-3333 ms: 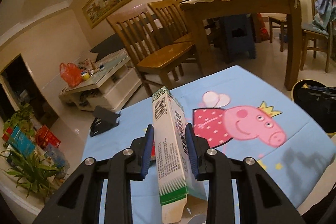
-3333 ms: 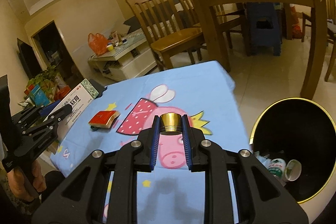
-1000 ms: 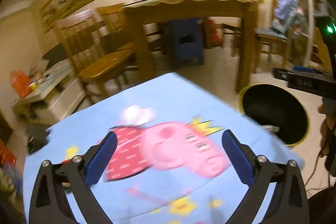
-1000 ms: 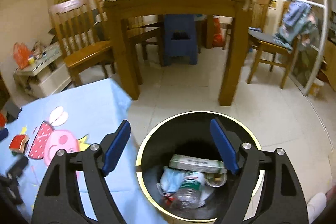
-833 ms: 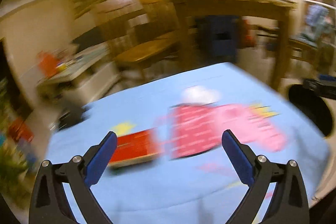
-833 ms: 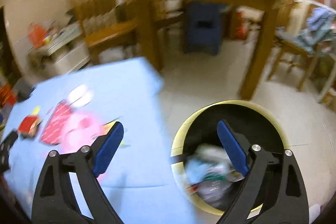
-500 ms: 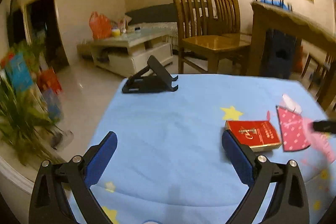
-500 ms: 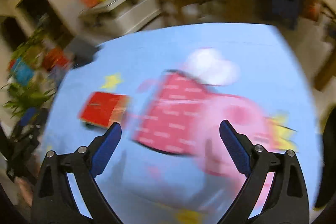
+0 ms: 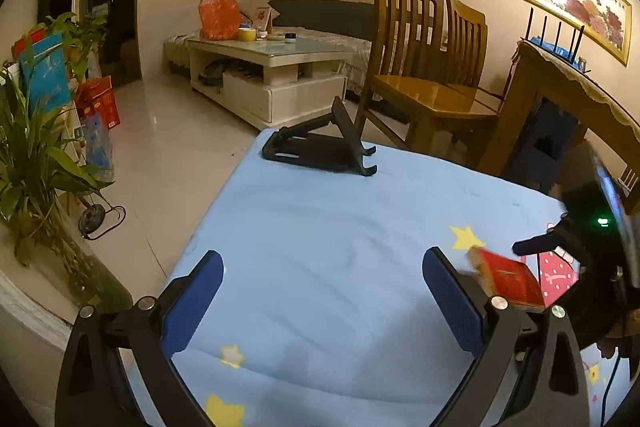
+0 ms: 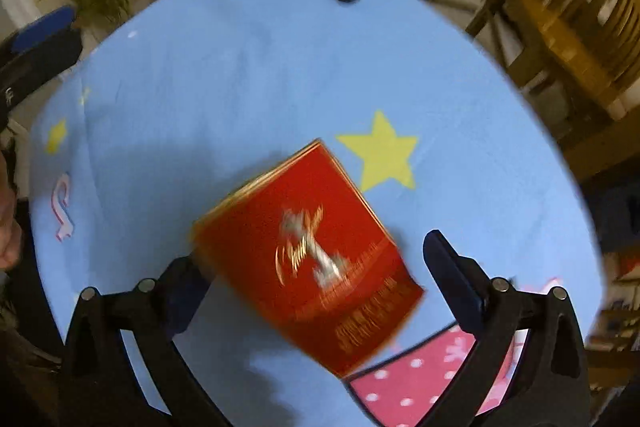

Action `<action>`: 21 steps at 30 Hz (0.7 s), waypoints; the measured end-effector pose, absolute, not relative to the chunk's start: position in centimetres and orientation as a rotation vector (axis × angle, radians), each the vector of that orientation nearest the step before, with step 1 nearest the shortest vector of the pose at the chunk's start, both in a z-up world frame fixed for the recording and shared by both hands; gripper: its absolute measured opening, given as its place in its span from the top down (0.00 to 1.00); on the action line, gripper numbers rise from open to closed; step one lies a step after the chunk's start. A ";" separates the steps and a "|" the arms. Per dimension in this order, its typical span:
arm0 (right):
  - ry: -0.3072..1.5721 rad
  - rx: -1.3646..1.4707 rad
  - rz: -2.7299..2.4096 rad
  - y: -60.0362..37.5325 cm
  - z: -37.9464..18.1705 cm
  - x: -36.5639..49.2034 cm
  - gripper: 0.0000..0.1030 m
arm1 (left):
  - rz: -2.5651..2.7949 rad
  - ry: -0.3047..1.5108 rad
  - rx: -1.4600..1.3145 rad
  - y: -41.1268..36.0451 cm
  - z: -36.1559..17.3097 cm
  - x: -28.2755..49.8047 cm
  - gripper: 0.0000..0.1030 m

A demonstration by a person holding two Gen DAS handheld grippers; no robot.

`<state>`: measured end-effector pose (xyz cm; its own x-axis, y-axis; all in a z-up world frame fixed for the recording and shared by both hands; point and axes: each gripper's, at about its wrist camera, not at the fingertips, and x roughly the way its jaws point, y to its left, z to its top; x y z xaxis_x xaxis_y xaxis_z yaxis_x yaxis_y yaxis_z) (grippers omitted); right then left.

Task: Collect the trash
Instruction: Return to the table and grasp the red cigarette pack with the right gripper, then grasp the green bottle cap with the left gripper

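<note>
A red box (image 10: 312, 259) and a black folding stand (image 9: 320, 143) lie on the blue-clothed desk (image 9: 320, 247).

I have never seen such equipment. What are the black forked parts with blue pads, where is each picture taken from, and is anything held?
They are two hand-held claws; a person carries one in each hand, each with a camera looking along its fingers. In the left view, the left claw is open and empty above the light blue cartoon tablecloth. In the right view, the right claw is open around the flat red cardboard box with gold print, not yet gripping it; the picture is blurred. A black folding phone stand sits at the far edge.
</note>
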<state>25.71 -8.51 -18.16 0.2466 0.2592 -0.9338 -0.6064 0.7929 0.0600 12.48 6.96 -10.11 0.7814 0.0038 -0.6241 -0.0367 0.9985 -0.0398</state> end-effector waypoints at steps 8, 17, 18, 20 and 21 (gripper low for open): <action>1.182 -0.173 0.578 -16.7 -17.4 18.2 0.31 | -0.025 0.709 -0.069 6.5 -10.8 12.8 0.06; 1.141 0.113 0.102 -27.5 -17.0 12.8 0.31 | -0.191 0.734 0.037 0.6 -11.8 12.3 0.06; 1.145 0.080 0.079 -27.1 -17.6 12.8 0.32 | -0.212 0.744 0.054 -0.2 -12.1 12.3 0.06; 1.136 0.089 0.071 -26.7 -18.3 12.9 0.24 | -0.256 0.774 0.076 -1.6 -12.9 12.3 0.06; 1.136 0.114 0.089 -26.9 -18.3 13.0 0.21 | -0.267 0.794 0.088 -2.3 -13.4 12.2 0.06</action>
<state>12.96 -26.93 -18.27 0.4189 0.1286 -0.8989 -0.0127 0.9907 0.1358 12.22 -2.26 -13.40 0.6696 -0.2038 -0.7142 0.2696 0.9627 -0.0219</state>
